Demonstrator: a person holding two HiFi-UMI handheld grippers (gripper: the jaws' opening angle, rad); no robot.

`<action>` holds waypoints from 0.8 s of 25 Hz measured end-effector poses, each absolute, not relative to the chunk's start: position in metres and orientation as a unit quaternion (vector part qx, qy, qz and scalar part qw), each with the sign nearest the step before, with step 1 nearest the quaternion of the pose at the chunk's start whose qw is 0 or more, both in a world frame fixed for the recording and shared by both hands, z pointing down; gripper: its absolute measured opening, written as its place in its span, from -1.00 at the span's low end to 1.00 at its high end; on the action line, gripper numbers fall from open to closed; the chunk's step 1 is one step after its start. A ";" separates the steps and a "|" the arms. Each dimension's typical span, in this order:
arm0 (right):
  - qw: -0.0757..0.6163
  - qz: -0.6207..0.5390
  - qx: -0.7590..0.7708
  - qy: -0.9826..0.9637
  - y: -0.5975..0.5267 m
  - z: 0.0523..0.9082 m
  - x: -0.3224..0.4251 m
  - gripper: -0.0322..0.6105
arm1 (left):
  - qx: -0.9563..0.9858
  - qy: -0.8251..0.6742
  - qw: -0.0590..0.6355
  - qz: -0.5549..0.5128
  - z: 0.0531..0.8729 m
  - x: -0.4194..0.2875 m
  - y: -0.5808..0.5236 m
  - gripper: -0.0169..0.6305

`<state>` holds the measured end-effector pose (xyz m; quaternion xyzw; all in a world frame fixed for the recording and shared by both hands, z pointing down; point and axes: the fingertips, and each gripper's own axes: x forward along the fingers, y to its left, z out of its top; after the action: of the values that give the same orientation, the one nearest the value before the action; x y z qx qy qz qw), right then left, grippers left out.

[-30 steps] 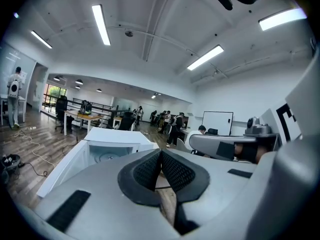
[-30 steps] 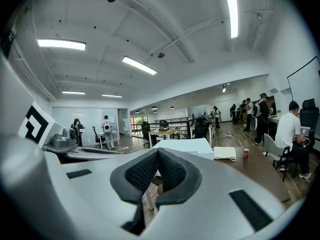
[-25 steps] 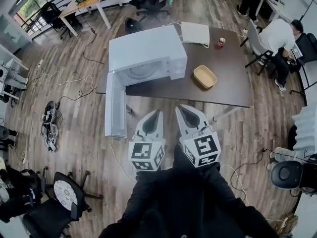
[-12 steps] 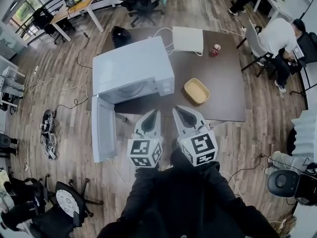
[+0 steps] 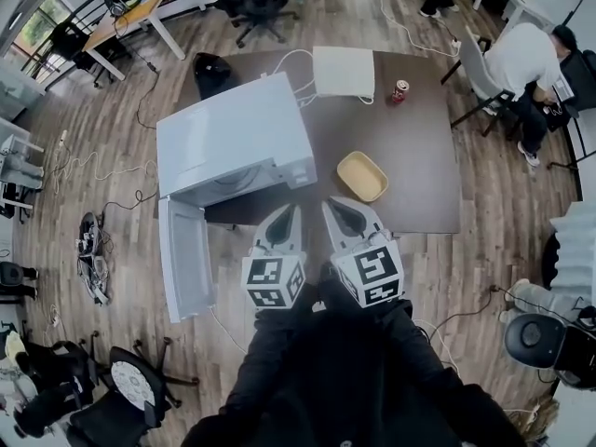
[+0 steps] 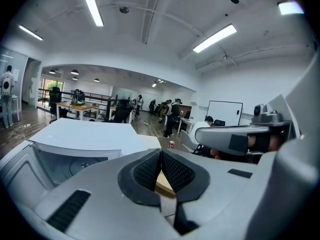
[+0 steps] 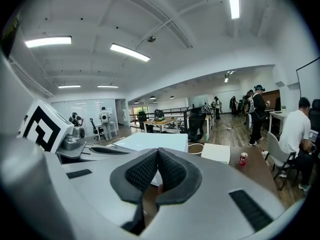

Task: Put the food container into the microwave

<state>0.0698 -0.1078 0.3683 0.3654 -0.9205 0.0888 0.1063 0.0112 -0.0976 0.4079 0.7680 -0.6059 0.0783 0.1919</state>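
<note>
In the head view, the tan food container (image 5: pixel 361 176) is seen lying on the dark desk (image 5: pixel 424 147), just right of the white microwave (image 5: pixel 228 133), whose door (image 5: pixel 182 268) is swung open. The left gripper (image 5: pixel 291 214) and right gripper (image 5: pixel 335 210) are held side by side at the desk's near edge. In the left gripper view, the jaws are pressed together on nothing. In the right gripper view, the jaws are likewise clenched and empty.

Grey left tool (image 5: pixel 290 214), right tool (image 5: pixel 333 207), black-and-white marker cubes (image 5: pixel 274 282), black sleeves (image 5: pixel 268 366).
</note>
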 end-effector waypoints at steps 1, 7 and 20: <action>0.108 0.090 0.366 -0.920 -0.110 0.371 0.071 -0.83 | 0.768 -0.606 0.194 0.079 0.410 0.012 -0.100 -0.84; 0.122 0.104 0.375 -0.913 -0.121 0.389 0.080 -0.83 | 0.767 -0.601 0.208 0.085 0.427 0.017 -0.110 -0.84; 0.187 0.142 0.409 -0.882 -0.150 0.483 0.116 -0.82 | 0.765 -0.578 0.257 0.121 0.502 0.027 -0.136 -0.84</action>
<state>0.1156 -0.1498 0.4825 0.4091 -0.8818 0.1417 0.1872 0.0267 -0.1357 0.5021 0.7652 -0.5776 0.1207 0.2574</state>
